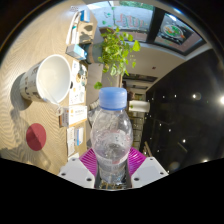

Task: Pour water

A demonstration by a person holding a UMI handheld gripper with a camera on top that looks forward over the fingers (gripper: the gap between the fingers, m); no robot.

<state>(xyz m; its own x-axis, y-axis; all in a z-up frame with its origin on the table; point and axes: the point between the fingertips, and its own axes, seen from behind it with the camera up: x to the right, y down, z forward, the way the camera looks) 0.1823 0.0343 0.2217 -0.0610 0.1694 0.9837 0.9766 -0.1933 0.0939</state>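
A clear plastic water bottle [112,135] with a pale blue cap stands upright between my fingers, held off the table. My gripper [112,165] is shut on the bottle's lower body, with the magenta pads [88,160] pressed on both sides. A white cup [52,78] lies to the left of the bottle and beyond it, tilted with its open mouth facing me, on a light wooden table [30,50]. The bottle's base is hidden by the gripper.
A red round coaster [36,137] lies on the table left of the fingers. A green leafy plant [118,50] rises behind the bottle. Small boxes and papers [76,112] sit beside the cup. A dark surface [185,110] fills the right side.
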